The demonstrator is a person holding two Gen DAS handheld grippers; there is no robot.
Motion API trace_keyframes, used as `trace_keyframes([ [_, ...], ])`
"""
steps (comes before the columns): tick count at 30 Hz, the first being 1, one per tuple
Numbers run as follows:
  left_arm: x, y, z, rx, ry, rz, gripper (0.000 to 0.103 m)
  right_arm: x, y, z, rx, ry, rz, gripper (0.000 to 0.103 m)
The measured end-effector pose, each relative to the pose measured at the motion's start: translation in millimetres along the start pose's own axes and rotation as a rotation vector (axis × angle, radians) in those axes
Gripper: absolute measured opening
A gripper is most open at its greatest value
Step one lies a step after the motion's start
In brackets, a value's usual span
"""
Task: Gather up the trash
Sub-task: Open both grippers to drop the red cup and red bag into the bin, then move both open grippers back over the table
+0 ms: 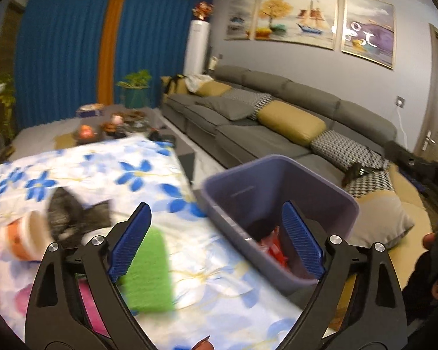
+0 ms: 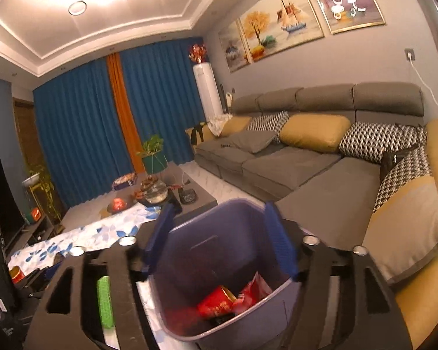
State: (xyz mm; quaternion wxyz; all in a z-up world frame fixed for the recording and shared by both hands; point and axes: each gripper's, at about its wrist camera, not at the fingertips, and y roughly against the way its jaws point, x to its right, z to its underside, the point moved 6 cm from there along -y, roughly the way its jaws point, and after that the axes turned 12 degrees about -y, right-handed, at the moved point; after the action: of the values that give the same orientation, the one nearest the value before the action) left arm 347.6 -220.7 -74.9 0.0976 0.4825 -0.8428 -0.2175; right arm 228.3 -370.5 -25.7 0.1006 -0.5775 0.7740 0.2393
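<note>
The purple bin (image 2: pixel 219 262) stands just off the edge of the table, between it and the grey sofa (image 2: pixel 292 169), and inside it lie a red can (image 2: pixel 216 304) and a crumpled red wrapper (image 2: pixel 255 290). The right gripper (image 2: pixel 222 239) hangs over the bin's mouth with its blue fingers (image 2: pixel 280 239) spread wide and nothing between them. The left gripper (image 1: pixel 219 245) is also spread wide and empty, one finger over the flowered tablecloth (image 1: pixel 102 172) and the other in front of the bin (image 1: pixel 277 186). On the cloth near the left finger lies a green sponge-like block (image 1: pixel 149 274), blurred. Farther left sit a crumpled black bag (image 1: pixel 70 213) and a paper cup (image 1: pixel 26 236) on its side, touching the bag. A pink thing (image 1: pixel 87 303) shows under the left gripper's frame; what it is cannot be told. Beyond the cloth the low table (image 2: pixel 198 198) holds dishes, and blue curtains (image 2: pixel 81 122) cover the far wall.
</note>
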Motion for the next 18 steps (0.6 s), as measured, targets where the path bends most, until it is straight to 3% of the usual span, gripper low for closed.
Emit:
trace_keyframes([
  [4, -23, 37, 12, 0.02, 0.007, -0.089, 0.092, -14, 27, 8, 0.038, 0.025, -0.01, 0.086],
  [18, -138, 170, 86, 0.002, 0.089, -0.449, 0.093, -103, 63, 74, -0.047, 0.138, -0.167, 0.089],
])
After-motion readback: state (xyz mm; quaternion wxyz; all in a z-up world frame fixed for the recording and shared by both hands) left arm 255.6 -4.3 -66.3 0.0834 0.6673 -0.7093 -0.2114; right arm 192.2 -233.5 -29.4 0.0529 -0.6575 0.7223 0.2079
